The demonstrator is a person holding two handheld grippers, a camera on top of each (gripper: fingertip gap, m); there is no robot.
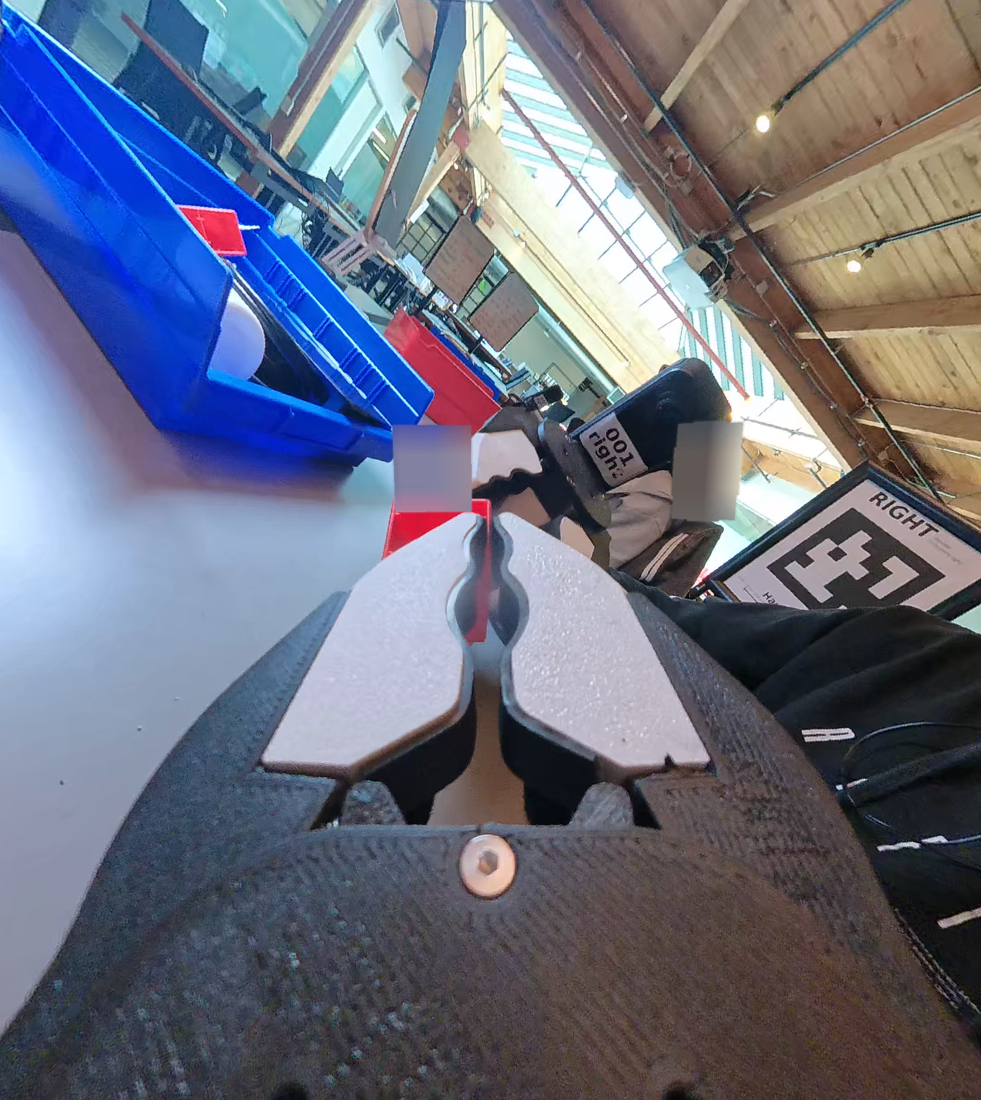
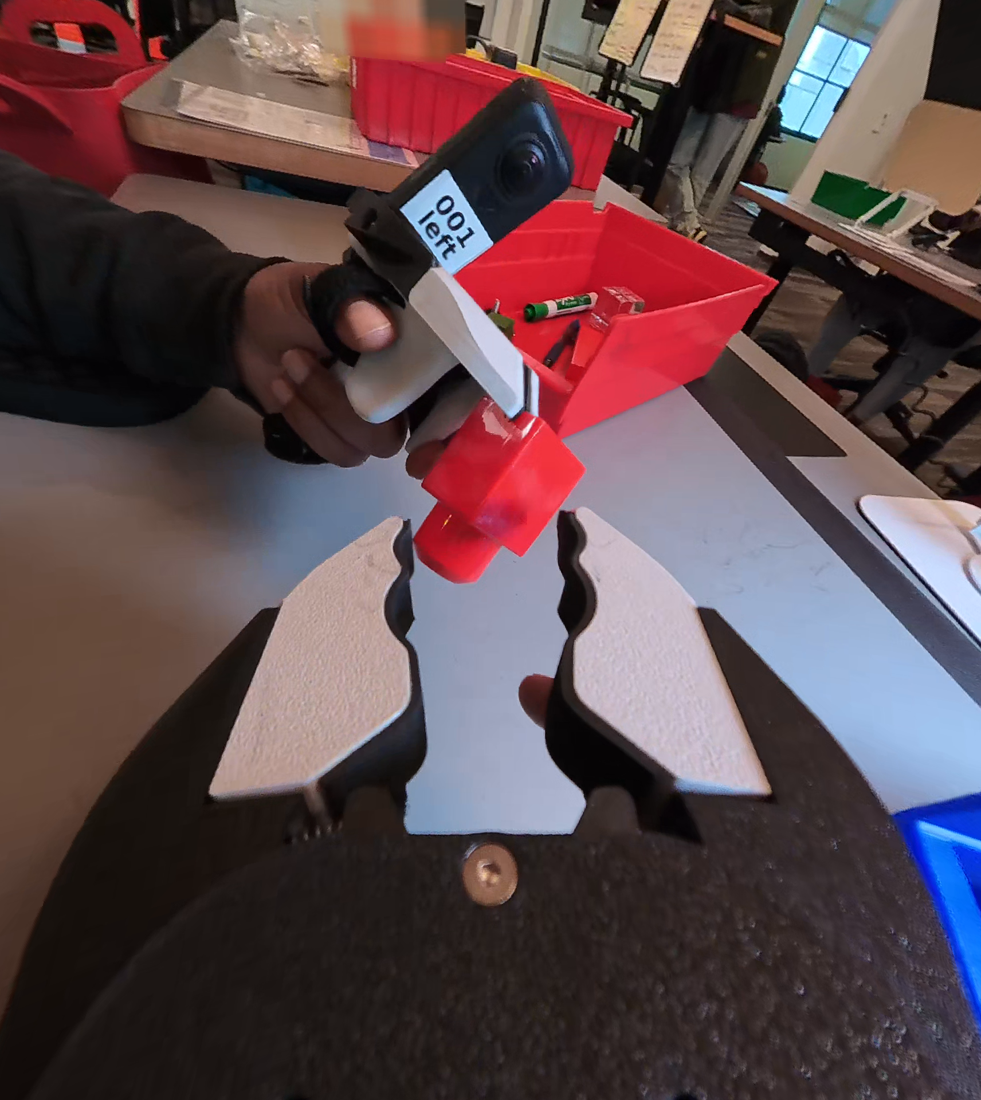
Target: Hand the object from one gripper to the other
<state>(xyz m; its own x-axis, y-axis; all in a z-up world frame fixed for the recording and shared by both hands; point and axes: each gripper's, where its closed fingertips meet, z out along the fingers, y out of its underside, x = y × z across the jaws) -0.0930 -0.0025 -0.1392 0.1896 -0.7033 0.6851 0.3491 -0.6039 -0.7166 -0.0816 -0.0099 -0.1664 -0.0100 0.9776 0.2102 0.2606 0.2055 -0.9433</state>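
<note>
My left gripper [image 1: 489, 527] is shut on the thin wall of a red plastic object [image 1: 416, 531]. The right wrist view shows it too: the left gripper [image 2: 521, 405] pinches the object's upper rim and holds the red object [image 2: 500, 476] in the air above the table. The object has a boxy upper part and a rounded stub below. My right gripper [image 2: 485, 524] is open, with the stub hanging between its fingertips. The left fingertip [image 2: 399, 536] is close to the stub, and a gap shows at the right fingertip. The right gripper [image 1: 512, 470] also shows beyond my left fingers.
A red bin [image 2: 655, 351] with a green marker [image 2: 559, 305] and small items stands behind the object on the grey table [image 2: 119, 565]. Blue bins [image 1: 119, 238] sit at the table's side, one by my right gripper [image 2: 964, 863]. A framed marker sign [image 1: 857, 559] stands nearby. Only a small space, under 4 cm, lies between the two pairs of fingers.
</note>
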